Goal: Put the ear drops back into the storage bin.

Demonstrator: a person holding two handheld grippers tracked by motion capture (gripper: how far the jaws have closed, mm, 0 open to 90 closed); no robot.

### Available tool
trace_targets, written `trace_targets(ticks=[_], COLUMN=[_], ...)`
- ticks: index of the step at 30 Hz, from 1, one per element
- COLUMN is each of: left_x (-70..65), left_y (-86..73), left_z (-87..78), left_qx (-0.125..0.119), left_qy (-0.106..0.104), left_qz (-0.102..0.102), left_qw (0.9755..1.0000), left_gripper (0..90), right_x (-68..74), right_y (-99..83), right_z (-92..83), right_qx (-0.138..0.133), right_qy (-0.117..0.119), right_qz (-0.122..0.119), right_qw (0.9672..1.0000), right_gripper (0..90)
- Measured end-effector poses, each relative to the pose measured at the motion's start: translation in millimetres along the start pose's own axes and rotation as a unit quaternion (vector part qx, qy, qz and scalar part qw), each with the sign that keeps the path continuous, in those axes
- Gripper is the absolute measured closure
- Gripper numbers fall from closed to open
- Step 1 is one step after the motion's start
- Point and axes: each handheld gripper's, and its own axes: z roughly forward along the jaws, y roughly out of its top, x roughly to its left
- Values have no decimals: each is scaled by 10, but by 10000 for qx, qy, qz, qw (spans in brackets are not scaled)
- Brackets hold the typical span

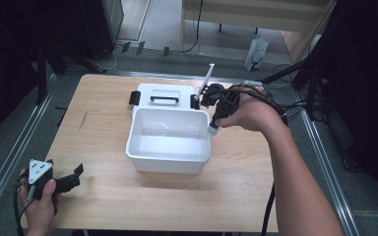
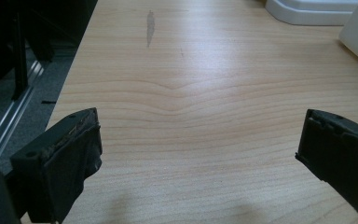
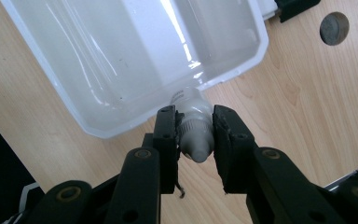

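Left gripper [image 2: 200,154] idling open near table edge; right gripper [image 3: 195,140] clamping small bottle [image 3: 193,128] over white bin's [image 1: 170,160] corner. Keep grip firm, centre before releasing.

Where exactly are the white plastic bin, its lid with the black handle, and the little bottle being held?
White plastic bin [image 1: 170,160]: high view, on its near outer wall.
White lid with black handle [image 1: 150,90]: high view, on its flat top left of the handle.
Small pale plastic bottle [image 3: 196,130]: right gripper view, on its ribbed cap between the jaws.

Around your work
Your wooden bench [image 1: 98,147] carries a dark streak [image 2: 150,28]; a white paper bag [image 1: 256,54] stands on the floor beyond.
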Motion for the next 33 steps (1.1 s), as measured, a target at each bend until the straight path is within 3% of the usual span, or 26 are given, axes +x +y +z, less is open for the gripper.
trace_targets(ticks=[16, 33], left_x=[3, 1], left_y=[0, 0], left_z=[2, 2], left_qx=[5, 7], left_qy=[-20, -18], left_qz=[-13, -16], left_qw=[10000, 10000], left_gripper=[3, 3], right_x=[153, 178], right_y=[262, 230], right_z=[133, 444], right_qx=[61, 90], right_qy=[104, 169], right_qz=[-374, -592], right_qw=[9992, 9981], right_gripper=[723, 723])
